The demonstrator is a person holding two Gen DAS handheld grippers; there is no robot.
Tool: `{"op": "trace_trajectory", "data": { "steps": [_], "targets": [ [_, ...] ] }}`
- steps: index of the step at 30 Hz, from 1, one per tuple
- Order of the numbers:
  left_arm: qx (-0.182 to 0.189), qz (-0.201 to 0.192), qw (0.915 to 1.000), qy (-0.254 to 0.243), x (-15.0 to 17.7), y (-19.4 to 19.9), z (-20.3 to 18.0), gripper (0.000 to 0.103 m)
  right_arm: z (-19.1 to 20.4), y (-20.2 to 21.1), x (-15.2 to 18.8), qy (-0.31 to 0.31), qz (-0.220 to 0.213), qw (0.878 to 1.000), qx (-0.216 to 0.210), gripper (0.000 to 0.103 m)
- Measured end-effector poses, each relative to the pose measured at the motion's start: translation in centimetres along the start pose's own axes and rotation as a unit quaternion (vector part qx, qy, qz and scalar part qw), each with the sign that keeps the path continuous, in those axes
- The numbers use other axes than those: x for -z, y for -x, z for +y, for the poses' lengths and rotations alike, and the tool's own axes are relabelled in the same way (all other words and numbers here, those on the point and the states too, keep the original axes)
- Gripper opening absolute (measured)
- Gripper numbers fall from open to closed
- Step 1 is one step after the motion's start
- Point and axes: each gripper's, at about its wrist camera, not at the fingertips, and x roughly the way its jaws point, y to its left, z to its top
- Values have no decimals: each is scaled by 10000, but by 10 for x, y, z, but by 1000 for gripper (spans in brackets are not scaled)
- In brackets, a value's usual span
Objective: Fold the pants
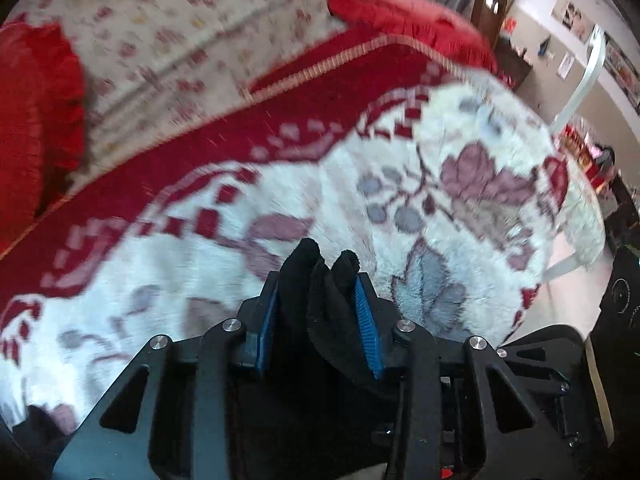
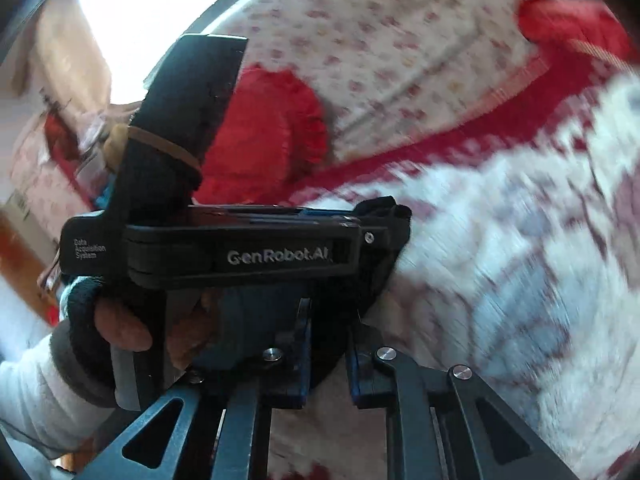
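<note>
A white fleece blanket (image 1: pixel 400 216) with mauve flowers and a deep red border covers the bed and fills most of both views, blurred by motion; beyond its far edge lies a pale floral sheet (image 1: pixel 168 20), with a red frilled cushion (image 1: pixel 36 120) at the left and another red cushion (image 1: pixel 404 16) at the far right. The black pants (image 1: pixel 320 300) are bunched up off the blanket, caught in both tools. In the left wrist view the left claw (image 1: pixel 320 304) has its blue-padded fingers (image 1: pixel 366 312) only partly closed, clamped on a thick wad of the black fabric that pokes up past the tips in two folds. The right wrist view shows that same left claw from the side, its body reading "GenRobot.AI", held by a gloved hand (image 2: pixel 120 320) in a white sleeve, with fabric sticking out at its tip. Directly below it the right claw (image 2: pixel 328 344) has its fingers (image 2: pixel 304 356) a narrow gap apart with dark cloth of the pants pinched between them, just beneath the left tool, so the two grips sit close together.
</note>
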Motion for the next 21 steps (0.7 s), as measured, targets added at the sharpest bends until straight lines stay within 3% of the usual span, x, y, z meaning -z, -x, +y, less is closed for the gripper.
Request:
{"op": "trace_trajectory", "data": {
  "steps": [4,9,14,16,18,21],
  "targets": [
    [-42,-316,9989,351,8,49,31,35,44,1,-14,554,-51,9979,-317,13],
    [-345,-542,9933,956,54,97,82,35,101,-27,-18,1116,185,9899,-858,13],
    [-700,-387,9754,2054,115,109,149,35,141,-93,4,1308,888,9776,-1386,14],
    [-807,-346,9650,2471,137,113,170,35,149,-120,14,1312,1223,9751,-1301,20],
    [-888,-413,9596,2636,150,121,179,35,154,-132,21,1201,1555,9713,-1343,39],
    [-1029,-566,9538,2767,161,136,181,35,153,-107,11,1207,1347,9678,-1753,39]
  ]
}}
